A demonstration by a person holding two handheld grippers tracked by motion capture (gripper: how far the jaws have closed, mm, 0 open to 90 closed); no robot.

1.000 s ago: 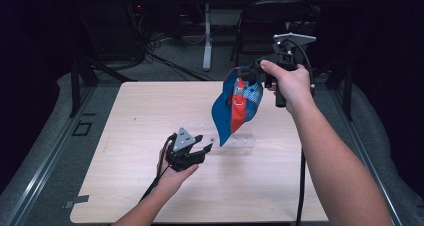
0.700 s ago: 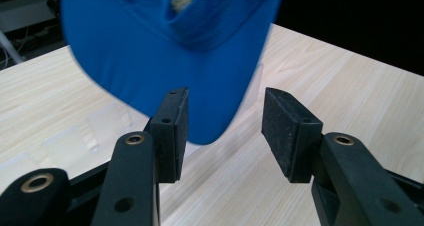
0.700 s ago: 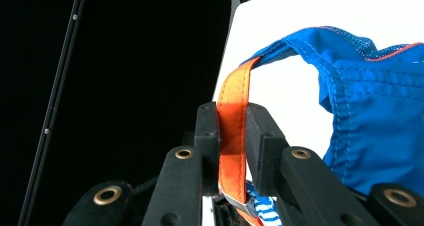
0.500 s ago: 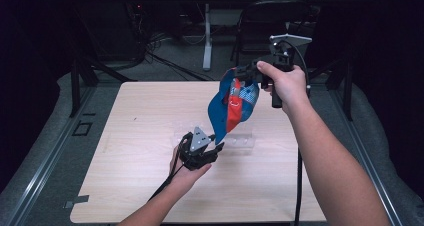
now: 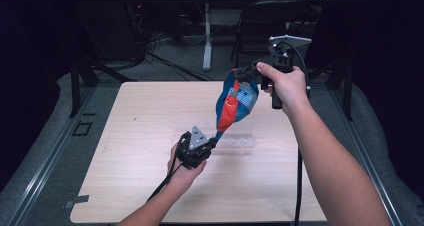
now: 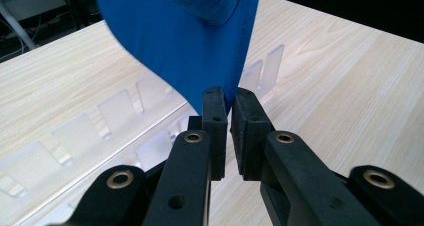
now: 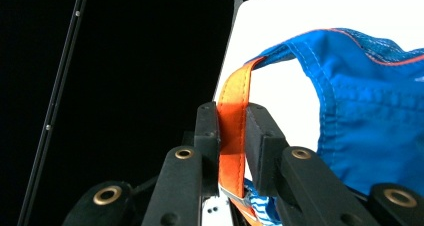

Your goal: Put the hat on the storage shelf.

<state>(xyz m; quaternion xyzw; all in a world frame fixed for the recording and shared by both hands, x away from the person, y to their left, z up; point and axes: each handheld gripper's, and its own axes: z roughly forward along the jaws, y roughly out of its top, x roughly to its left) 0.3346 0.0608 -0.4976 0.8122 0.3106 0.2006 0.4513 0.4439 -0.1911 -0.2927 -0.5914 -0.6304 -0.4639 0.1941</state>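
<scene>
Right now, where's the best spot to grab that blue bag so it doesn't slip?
Probably its ends. The right gripper pinches the orange strap on top, a flat band that fits between the pads. The left gripper, coming from below, has just been closing and now nips the blue bag at its thin bottom corner, so it hangs stretched above the table.

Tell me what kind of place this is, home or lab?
Likely a lab recording station: a bare wooden table ringed by dark drapes, cables and stand legs on the floor behind, and a clear slotted rack on the tabletop.
</scene>
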